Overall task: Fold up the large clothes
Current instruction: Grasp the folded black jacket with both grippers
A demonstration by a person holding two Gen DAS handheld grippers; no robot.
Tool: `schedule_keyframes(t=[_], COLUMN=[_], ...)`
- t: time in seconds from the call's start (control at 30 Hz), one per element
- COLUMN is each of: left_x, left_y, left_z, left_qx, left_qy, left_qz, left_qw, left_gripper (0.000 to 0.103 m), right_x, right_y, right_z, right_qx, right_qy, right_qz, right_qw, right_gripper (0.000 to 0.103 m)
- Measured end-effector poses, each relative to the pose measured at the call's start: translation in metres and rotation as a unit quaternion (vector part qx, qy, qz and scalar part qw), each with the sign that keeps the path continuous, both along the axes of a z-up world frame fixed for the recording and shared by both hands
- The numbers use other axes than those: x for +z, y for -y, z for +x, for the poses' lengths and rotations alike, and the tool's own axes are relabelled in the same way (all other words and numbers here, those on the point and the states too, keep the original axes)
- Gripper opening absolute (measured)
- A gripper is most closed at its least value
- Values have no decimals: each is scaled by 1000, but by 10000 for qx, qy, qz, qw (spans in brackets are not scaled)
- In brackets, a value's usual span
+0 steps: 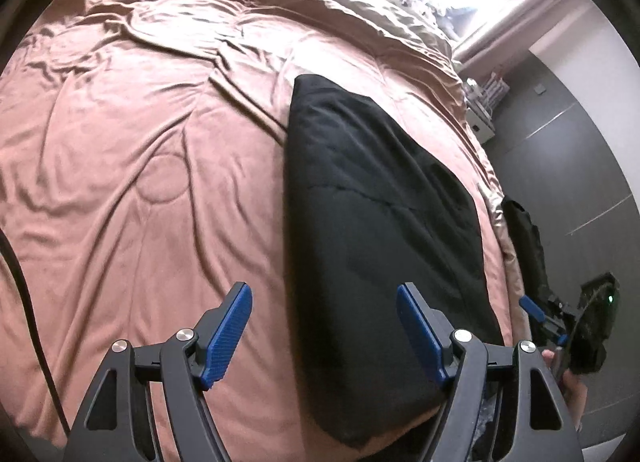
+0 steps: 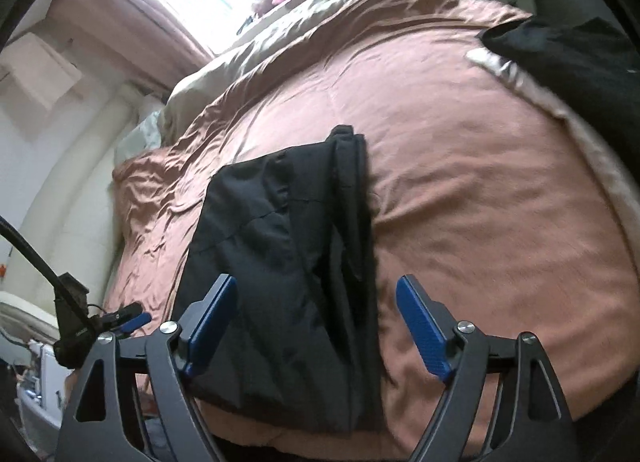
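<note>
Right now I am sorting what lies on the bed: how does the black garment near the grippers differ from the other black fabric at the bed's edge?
The folded black garment lies flat as a neat oblong on the pink-brown bedspread; the bunched black fabric sits crumpled at the bed's far edge, partly cut off. The folded one shows layered edges; the other shows none. Both are dark cloth, ungripped.

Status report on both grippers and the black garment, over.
Both hand-held grippers, left and right, open, empty. Folded black fabric garment lies flat on pinkish-brown bedspread. Nothing obstructing.
</note>
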State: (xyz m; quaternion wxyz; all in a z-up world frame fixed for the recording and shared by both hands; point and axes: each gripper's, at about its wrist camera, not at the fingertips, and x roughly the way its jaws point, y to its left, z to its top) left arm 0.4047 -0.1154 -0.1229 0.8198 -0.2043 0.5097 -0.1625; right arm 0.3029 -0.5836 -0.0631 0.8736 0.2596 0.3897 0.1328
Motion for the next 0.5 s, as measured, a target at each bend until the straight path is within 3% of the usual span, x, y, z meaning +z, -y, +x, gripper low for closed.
schedule_keyframes(t=[0.27, 0.5], left_x=[-19, -32], left_y=[11, 16], left_z=[46, 81], left_qx=[-79, -134], left_qy=[-58, 124], left_qz=[61, 63], left_qw=[9999, 9998], left_gripper=[76, 76], right_x=[-22, -44], right_y=[7, -6], right_z=[87, 155], right_qx=[424, 997], right_qy=[-402, -700], right_qz=[291, 336], right_qw=[9979, 9920], right_gripper=[81, 81])
